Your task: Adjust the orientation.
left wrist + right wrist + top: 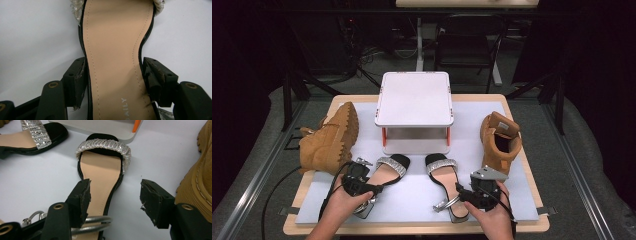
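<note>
Two black sandals with silver glitter straps lie side by side on the white mat (412, 200), toes toward the stand. My left gripper (373, 189) points along the left sandal (387, 172). In the left gripper view its jaws straddle the narrow waist of the tan insole (112, 50), pads close beside both edges, and the gripper (115, 75) is open. My right gripper (462, 193) hovers over the heel end of the right sandal (444, 175). In the right gripper view it (116, 198) is open above that sandal (100, 167), whose silver ankle strap (96, 222) curls under the left jaw.
A white two-level stand (414, 100) sits at the back middle of the table. A tan boot (329, 140) lies on its side at the left. Its mate (500, 140) stands at the right, close beside my right gripper.
</note>
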Tool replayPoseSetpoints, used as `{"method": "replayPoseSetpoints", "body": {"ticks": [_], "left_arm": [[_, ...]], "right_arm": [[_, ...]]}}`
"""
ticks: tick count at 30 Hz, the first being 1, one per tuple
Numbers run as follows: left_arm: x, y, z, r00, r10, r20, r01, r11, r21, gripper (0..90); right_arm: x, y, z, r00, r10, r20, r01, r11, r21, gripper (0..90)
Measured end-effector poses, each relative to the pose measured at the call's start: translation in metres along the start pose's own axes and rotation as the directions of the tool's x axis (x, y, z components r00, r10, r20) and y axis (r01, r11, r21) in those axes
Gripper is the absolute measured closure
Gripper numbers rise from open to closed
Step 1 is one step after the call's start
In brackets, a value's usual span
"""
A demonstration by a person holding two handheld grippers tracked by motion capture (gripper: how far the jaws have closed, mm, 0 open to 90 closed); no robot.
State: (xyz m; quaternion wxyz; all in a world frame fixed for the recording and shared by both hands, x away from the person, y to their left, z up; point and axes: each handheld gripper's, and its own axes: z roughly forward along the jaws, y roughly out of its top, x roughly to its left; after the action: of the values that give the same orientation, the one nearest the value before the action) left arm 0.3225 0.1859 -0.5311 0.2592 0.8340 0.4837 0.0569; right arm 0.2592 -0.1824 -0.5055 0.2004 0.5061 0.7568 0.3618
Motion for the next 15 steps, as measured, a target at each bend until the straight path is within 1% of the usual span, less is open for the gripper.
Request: {"method": "replayPoseSetpoints", "body": {"ticks": [3,4,7,9,13,14,15], "left_arm": [[0.0,0.0,0.0,1.0,0.0,0.003,0.0,1.0,0.003,38.3],[0.0,0.0,0.0,1.0,-0.002,0.003,0.002,1.0,0.003,38.2],[0.0,0.0,0.0,1.0,-0.006,0.005,0.006,1.0,0.004,38.1],[0.0,0.0,0.0,1.0,-0.007,0.006,0.007,1.0,0.003,38.1],[0.0,0.0,0.0,1.0,-0.005,0.006,0.005,1.0,0.004,38.0],[0.0,0.0,0.0,1.0,-0.005,0.005,0.005,1.0,0.004,38.0],[0.0,0.001,0.0,1.0,-0.005,0.006,0.005,1.0,0.005,38.0]], "right_arm": [[0.005,0.007,0.005,0.9999,0.009,-0.004,-0.009,0.999,0.034,36.4],[0.007,0.01,0.007,0.9999,0.013,-0.001,-0.013,0.999,0.034,34.8],[0.012,0.016,0.012,1.0,-0.005,0.001,0.005,0.999,0.035,30.5],[0.015,0.02,0.016,1.0,0.004,-0.003,-0.003,0.999,0.042,28.2],[0.019,0.026,0.026,0.9997,0.022,-0.012,-0.021,0.996,0.084,26.7],[0.02,0.026,0.03,0.9997,0.021,-0.015,-0.019,0.995,0.098,26.7],[0.021,0.026,0.034,0.9994,0.03,-0.015,-0.029,0.993,0.116,26.7]]}}
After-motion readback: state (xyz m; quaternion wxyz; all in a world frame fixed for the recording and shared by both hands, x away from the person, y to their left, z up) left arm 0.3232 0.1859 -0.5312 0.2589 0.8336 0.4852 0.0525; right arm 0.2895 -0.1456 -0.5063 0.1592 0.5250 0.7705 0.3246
